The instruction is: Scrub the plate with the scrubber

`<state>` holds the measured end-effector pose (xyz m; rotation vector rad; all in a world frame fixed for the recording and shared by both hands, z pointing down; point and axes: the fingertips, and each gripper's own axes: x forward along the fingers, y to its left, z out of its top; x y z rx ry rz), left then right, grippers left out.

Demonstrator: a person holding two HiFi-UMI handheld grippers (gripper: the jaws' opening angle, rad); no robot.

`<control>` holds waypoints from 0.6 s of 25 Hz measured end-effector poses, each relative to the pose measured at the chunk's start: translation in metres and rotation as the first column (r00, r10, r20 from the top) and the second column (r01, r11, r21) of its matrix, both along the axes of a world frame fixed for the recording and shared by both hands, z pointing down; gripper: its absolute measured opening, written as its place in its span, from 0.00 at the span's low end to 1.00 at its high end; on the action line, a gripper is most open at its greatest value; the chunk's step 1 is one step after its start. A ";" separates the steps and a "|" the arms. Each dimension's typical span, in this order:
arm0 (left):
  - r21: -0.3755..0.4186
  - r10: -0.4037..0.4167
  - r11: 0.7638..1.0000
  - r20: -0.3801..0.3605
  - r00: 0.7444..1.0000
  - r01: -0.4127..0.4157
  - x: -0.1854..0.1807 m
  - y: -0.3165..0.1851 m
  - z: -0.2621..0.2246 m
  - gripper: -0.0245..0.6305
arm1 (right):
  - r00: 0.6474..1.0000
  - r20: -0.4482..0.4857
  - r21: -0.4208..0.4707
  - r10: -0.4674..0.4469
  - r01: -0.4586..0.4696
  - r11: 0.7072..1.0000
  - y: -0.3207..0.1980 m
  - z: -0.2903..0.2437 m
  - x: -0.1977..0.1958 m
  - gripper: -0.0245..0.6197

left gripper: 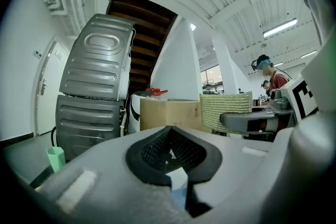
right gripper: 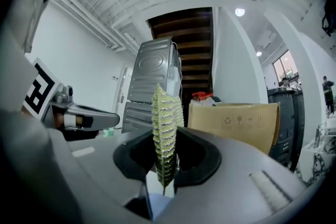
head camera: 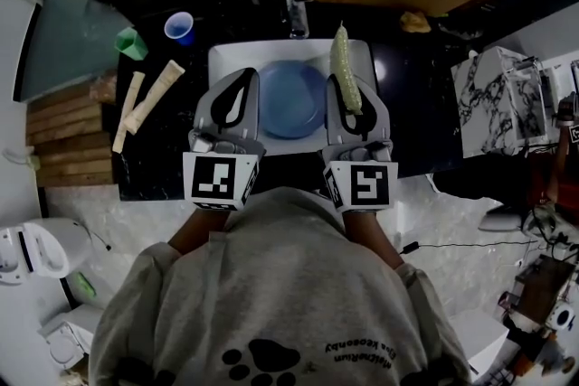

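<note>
Right gripper [right gripper: 164, 161] clamps scrubber [right gripper: 167, 123] upright between jaws; plate [head camera: 291, 99] apart, beneath.

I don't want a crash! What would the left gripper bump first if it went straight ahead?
Probably the cardboard box, seen just beyond the shut jaws of the left gripper in its view. Nothing nearer shows, but depth is unclear.

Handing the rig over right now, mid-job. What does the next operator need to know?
Left gripper: fingers shut, nothing between them.
Right gripper: shut on the yellow-green mesh scrubber.
Round blue plate: lies flat in the white sink, not held and not touched by the scrubber.
Done: scrubber in hand.
Left: bring the scrubber onto the plate and scrub. How clean the plate is cannot be judged.
</note>
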<state>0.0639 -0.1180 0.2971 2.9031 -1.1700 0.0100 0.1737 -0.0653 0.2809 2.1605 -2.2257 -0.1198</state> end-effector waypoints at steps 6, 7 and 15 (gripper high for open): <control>0.020 -0.011 1.000 0.028 1.000 0.011 -0.005 0.006 0.000 0.04 | 0.993 -0.105 0.036 -0.046 0.050 0.998 0.005 -0.011 -0.023 0.14; 0.013 -0.011 1.000 0.033 0.999 0.010 -0.005 0.007 0.005 0.04 | 0.994 -0.096 0.024 -0.051 0.053 0.998 0.005 -0.007 -0.025 0.14; 0.003 -0.029 1.000 0.050 0.998 0.028 -0.006 0.013 0.016 0.04 | 0.998 -0.024 -0.026 -0.054 0.053 0.998 0.008 0.014 -0.022 0.14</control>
